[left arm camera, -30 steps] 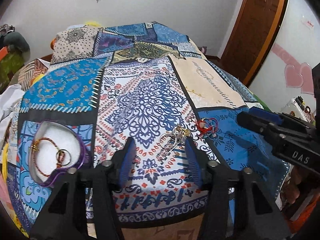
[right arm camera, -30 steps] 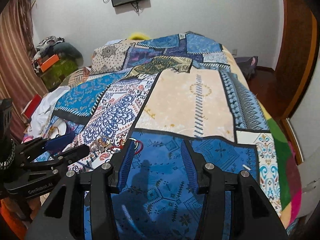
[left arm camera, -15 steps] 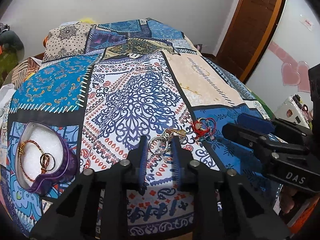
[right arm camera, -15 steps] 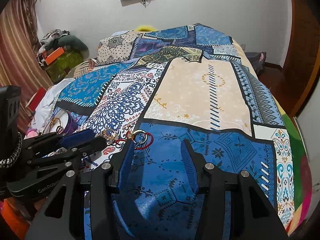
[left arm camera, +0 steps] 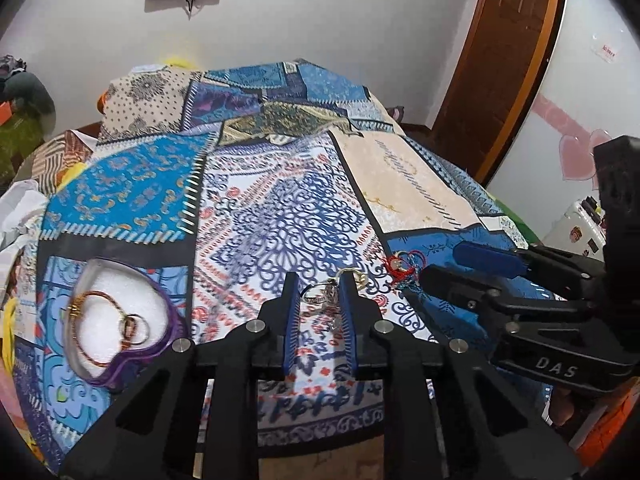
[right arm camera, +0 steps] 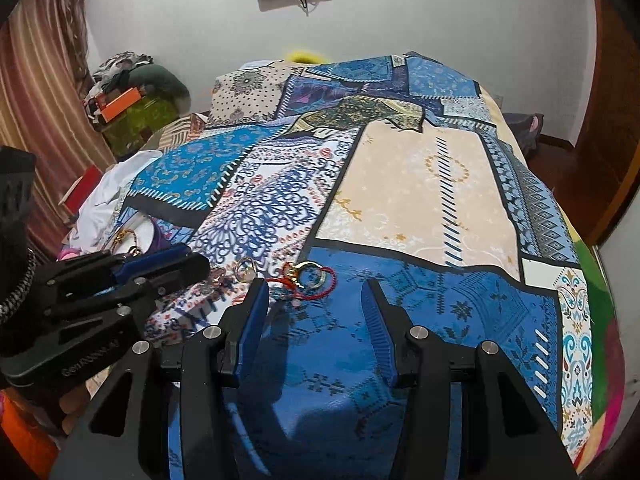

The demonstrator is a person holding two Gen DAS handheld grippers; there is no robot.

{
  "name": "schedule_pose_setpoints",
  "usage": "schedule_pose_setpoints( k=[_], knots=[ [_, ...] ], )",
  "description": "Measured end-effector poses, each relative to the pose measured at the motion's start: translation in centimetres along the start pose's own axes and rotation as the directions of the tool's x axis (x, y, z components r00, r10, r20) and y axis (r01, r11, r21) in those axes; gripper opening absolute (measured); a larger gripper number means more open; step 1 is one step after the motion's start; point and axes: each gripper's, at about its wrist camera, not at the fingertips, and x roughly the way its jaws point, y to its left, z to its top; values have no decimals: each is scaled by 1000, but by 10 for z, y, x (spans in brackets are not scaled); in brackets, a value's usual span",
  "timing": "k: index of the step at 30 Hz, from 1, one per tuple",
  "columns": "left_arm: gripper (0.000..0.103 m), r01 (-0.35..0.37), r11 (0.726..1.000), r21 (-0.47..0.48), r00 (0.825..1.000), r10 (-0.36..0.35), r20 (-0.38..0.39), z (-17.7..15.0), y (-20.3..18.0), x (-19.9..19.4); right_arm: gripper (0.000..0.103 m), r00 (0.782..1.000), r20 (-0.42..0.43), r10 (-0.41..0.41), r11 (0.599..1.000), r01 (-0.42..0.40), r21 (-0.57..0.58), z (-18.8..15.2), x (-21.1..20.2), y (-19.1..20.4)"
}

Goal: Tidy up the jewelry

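**Left tongs closing on a ring, red bracelet waiting**

I have the left tongs (left arm camera: 318, 286) pointed down at the bed (left arm camera: 280, 216), and their jaws are closing around a silver ring (left arm camera: 316, 294) that lies on the patterned bedspread. The ring sits between the two blue pads; I cannot tell from here whether both pads press on it yet, so I count it as not gripped. A gold ring (left arm camera: 352, 274) lies just beyond the right pad's tip.

The right tongs (right arm camera: 314, 300) hang released, jaws apart, with nothing between them. Just ahead of their left jaw lies a red cord bracelet (right arm camera: 316, 280) tangled with a gold ring (right arm camera: 306, 270).

Far to the left of the left tongs sits a heart-shaped purple tray (left arm camera: 168, 316) with a white lining, and a cord bracelet (left arm camera: 100, 320) and rings already lie in it. I judge that tray to be where the loose pieces go.

As I judge it, the silver ring is light, hard and slick, so it may pop out sideways or tip flat under the pads. I would take it across the band, low on the pads, and lift slowly. The soft bedspread gives under pressure, which could let the ring sink away. The red cord is limp and will dangle and may drag its gold ring along; I would pinch it at the knotted cluster.
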Motion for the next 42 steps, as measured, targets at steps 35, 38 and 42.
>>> schedule_pose_setpoints(
  k=[35,38,42],
  knots=[
    [19,2,1000,-16,999,-1,47,-18,29,-35,17,995,-90,-32,993,22,-119,2,29,32],
    [19,8,1000,-4,999,-8,52,-17,24,-38,17,995,-92,-42,994,32,-101,-1,21,22],
    [19,19,1000,9,998,-19,56,-17,18,-41,17,994,-87,-59,995,52,-80,-2,7,13]
  ],
)
